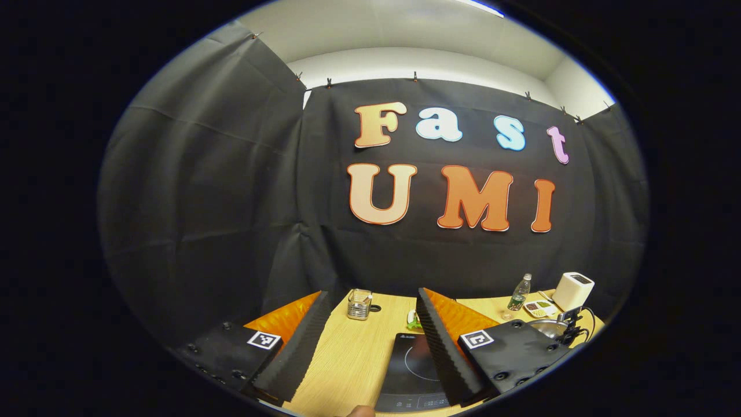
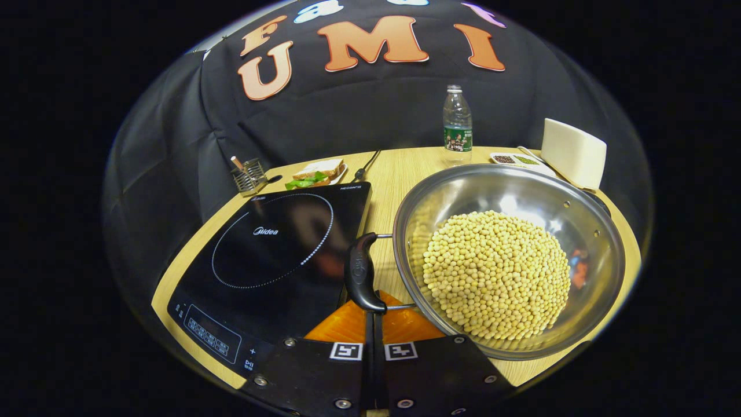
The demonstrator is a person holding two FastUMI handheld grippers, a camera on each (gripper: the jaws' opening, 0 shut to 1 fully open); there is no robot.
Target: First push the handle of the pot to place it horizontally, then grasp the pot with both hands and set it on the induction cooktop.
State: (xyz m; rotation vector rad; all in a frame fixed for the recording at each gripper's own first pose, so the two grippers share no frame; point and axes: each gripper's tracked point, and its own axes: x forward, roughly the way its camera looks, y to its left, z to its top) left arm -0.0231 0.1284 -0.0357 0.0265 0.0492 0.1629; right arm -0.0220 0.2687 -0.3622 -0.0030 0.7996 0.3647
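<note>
Right gripper view: the right gripper (image 2: 372,310), fingers pressed together, noses against the pot (image 2: 509,260) handle (image 2: 361,279) by the induction cooktop (image 2: 272,255), ready to push; the left gripper (image 1: 370,341) waits spread above the worktop's (image 1: 347,359) near edge.

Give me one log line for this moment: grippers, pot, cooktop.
left gripper: open, above table | right gripper: shut, at pot handle | pot: full of beans, on table beside cooktop | cooktop: bare

The left gripper view is facing the booth wall from higher up; the right gripper view is looking down close over the surface (image 2: 399,168); both are sharing the induction cooktop (image 1: 414,370) (image 2: 272,255).
</note>
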